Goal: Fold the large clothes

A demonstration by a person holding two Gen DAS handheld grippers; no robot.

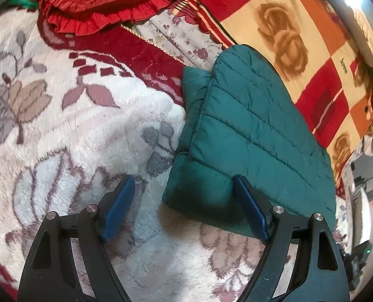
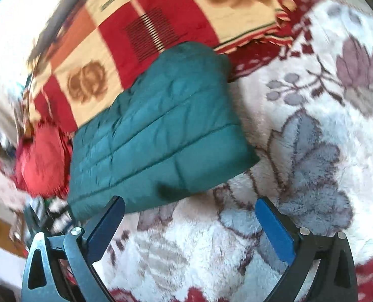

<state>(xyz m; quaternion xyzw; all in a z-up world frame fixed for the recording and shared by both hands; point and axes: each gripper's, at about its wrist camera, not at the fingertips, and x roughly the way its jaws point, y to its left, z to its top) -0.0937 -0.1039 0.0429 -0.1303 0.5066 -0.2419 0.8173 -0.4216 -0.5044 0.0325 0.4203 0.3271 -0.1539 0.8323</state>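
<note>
Left gripper (image 1: 183, 196): two black plastic finger frames with triangular cut-outs, curving inward toward the fingertips. Each frame carries two round silver pivot pins near its upper end. A flat, rectangular blue pad (image 1: 119, 207) with a fine ribbed texture is mounted on the inner face of each finger.

Right gripper (image 2: 190, 222): identical construction, black cut-out frames, silver pins beside the pads, blue pads (image 2: 277, 230) inboard of the pins.

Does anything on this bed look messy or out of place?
Nothing stands out. The green quilted jacket lies folded into a compact bundle on the floral blanket, no sleeves trailing.
</note>
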